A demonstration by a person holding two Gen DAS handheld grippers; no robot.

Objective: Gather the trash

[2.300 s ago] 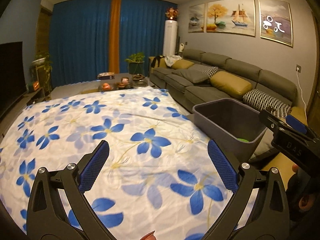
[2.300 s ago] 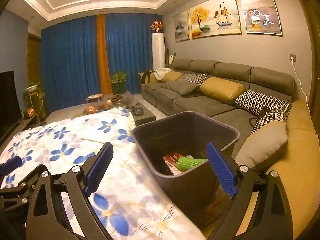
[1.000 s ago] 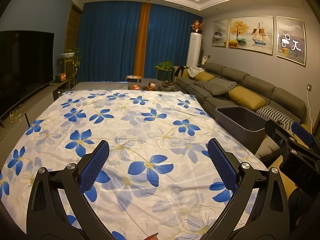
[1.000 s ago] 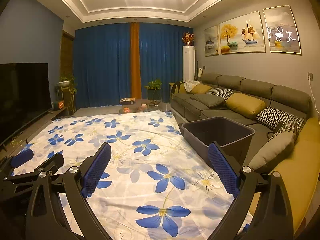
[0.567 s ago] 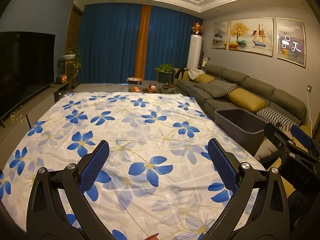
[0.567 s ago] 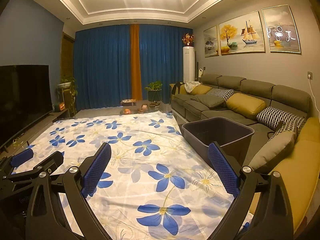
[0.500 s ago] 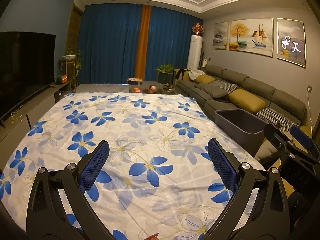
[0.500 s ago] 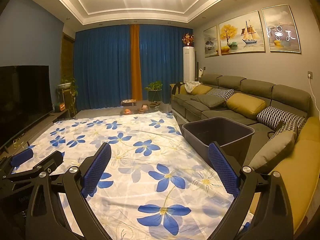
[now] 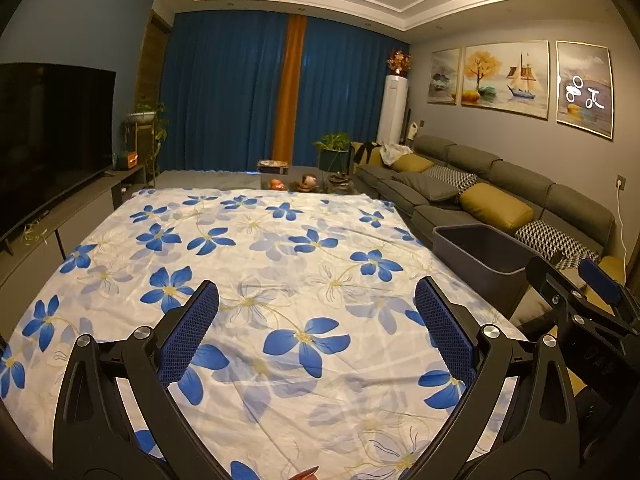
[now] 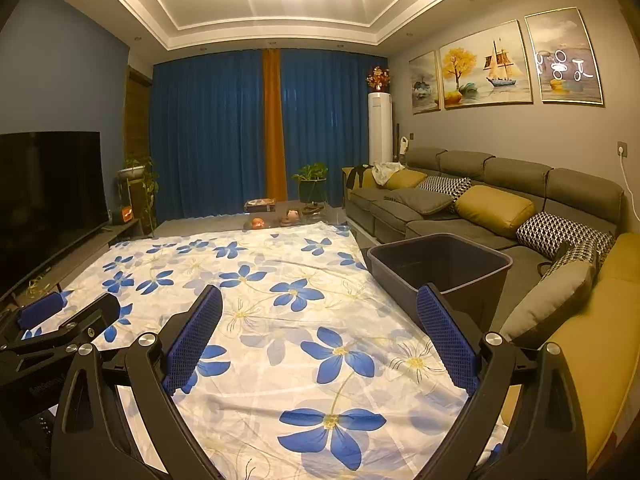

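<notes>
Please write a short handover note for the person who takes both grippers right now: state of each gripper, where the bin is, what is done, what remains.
Left gripper: open, empty, above the flowered sheet.
Right gripper: open, empty, over the same sheet.
Grey bin: at the sheet's right edge, in front of the sofa; its contents are not visible from here.
Done: no trash shows on the sheet in either view.
Left: probably nothing to pick up; check the bin and the sheet's hidden near edge.

A wide worktop (image 9: 120, 240) covered by a white cloth (image 9: 280, 280) printed with blue flowers; only the cloth lies on it.
</notes>
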